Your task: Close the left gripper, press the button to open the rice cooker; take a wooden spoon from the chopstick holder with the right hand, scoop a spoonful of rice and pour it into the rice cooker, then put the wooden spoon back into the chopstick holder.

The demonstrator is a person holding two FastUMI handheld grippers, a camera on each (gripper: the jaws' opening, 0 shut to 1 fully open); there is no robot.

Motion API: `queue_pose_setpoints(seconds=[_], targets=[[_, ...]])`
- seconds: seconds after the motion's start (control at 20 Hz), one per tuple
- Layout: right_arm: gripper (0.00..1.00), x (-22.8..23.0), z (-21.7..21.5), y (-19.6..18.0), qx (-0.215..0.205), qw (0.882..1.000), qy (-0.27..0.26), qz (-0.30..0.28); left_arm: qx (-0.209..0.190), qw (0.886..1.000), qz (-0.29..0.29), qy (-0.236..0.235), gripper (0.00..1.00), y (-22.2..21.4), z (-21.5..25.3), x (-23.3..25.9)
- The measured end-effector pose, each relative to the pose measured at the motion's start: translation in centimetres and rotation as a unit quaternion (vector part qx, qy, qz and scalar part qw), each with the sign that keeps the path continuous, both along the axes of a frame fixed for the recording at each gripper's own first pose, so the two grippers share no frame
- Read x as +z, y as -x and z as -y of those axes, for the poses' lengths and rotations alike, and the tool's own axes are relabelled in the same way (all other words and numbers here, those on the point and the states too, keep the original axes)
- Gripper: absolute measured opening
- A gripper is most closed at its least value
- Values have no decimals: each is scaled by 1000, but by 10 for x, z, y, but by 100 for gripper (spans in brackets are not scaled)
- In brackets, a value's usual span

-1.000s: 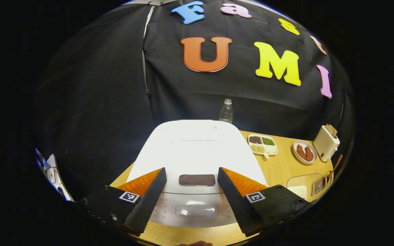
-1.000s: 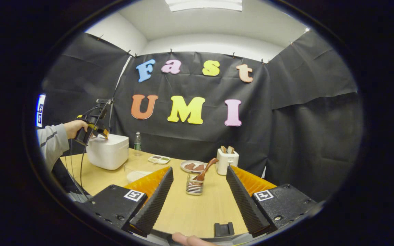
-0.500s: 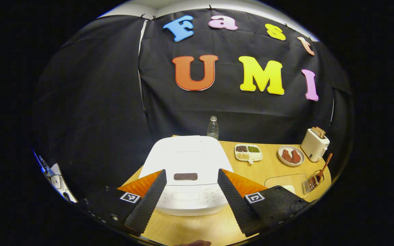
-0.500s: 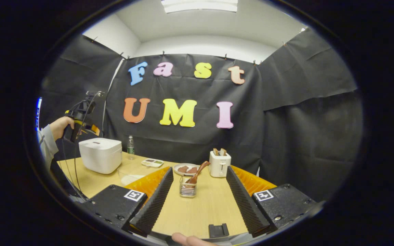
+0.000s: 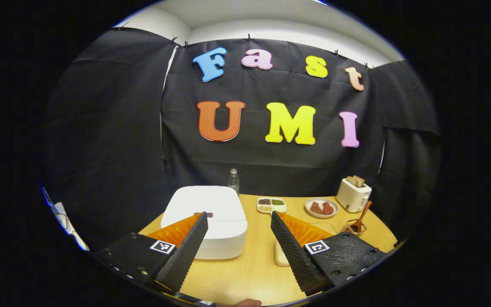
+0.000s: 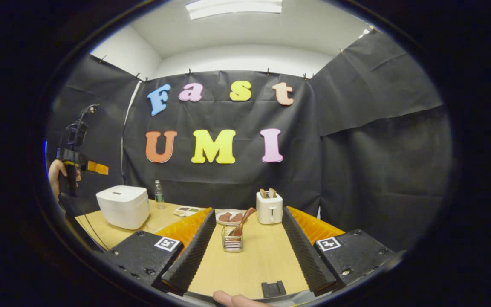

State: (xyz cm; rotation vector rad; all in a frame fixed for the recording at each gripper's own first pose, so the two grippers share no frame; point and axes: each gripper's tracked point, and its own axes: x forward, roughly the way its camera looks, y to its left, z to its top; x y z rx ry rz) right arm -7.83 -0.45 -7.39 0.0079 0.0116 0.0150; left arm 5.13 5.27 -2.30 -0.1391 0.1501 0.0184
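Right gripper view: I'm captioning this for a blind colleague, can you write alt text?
The open right gripper points across a wooden table at a wire chopstick holder with a wooden spoon in it. Behind stand a toaster and a plate; at far left, a closed white rice cooker, with a hand holding the left gripper above it.

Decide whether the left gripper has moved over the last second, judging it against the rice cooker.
Yes. The left gripper has pulled up and back from the rice cooker; it was down at the lid, and now hangs clear above it, jaws open.
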Motion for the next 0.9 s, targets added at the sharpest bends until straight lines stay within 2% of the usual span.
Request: queue_pose_setpoints(seconds=[0.15,0.2,0.25,0.45,0.75,0.8,0.85,0.9], targets=[[100,10,14,7,-9,1000,-29,3,-17,999,27,-11,94,31,16,17],[97,13,17,9,-9,999,-38,4,-15,999,34,-16,94,43,20,20],[100,14,21,11,-11,999,-42,6,-11,999,38,-21,94,54,21,22],[100,26,38,17,-18,998,-52,16,-3,998,58,-30,94,92,30,24],[100,35,46,22,-24,998,-41,32,-20,995,93,-41,94,129,57,22],[96,35,44,22,-22,999,-39,31,-20,994,96,-42,94,130,60,21],[100,34,42,21,-18,999,-37,29,-20,994,96,-43,94,131,64,17],[96,33,40,20,-13,999,-34,27,-20,994,97,-43,94,131,67,15]])
